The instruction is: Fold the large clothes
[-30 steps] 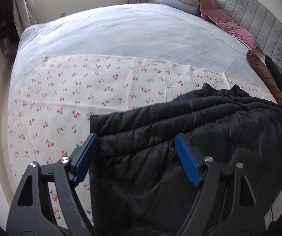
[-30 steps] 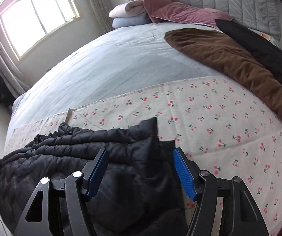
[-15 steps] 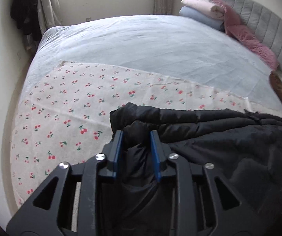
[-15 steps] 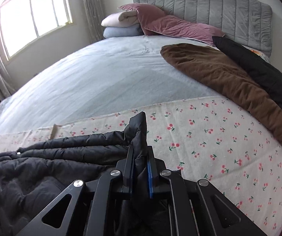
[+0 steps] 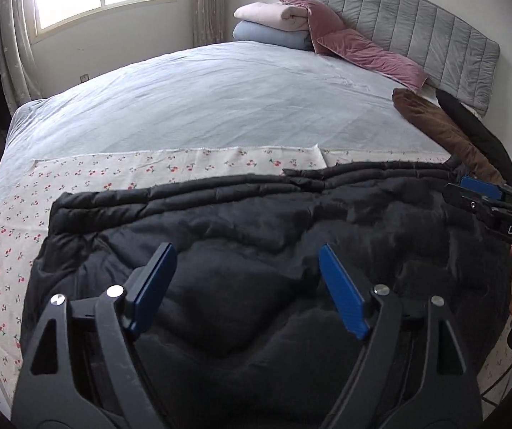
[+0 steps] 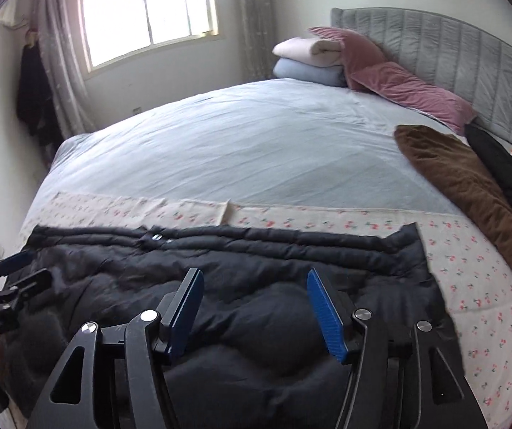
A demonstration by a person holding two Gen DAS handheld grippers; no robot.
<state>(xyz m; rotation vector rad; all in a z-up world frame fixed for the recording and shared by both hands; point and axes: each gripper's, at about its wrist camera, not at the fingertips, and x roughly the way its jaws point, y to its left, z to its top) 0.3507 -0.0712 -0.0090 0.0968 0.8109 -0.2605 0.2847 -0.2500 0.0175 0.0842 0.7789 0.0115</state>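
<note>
jacket (image 5: 256, 250) looks folded once, lying flat at my 12 | both claws, left (image 5: 245, 286) and right (image 6: 254, 307), gaping, holding nothing | more folds left imo

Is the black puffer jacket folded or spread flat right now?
Folded: the black puffer jacket shows stacked layers along its far edge on the cherry-print cloth. How many folds, cannot tell.

The only readable lettering is "DAS", in pale capitals on the side of the black plastic body of the right gripper (image 5: 484, 193), seen at the right edge of the left wrist view. In the right wrist view, a faint marking on the left gripper (image 6: 16, 268) is too small to read.
</note>
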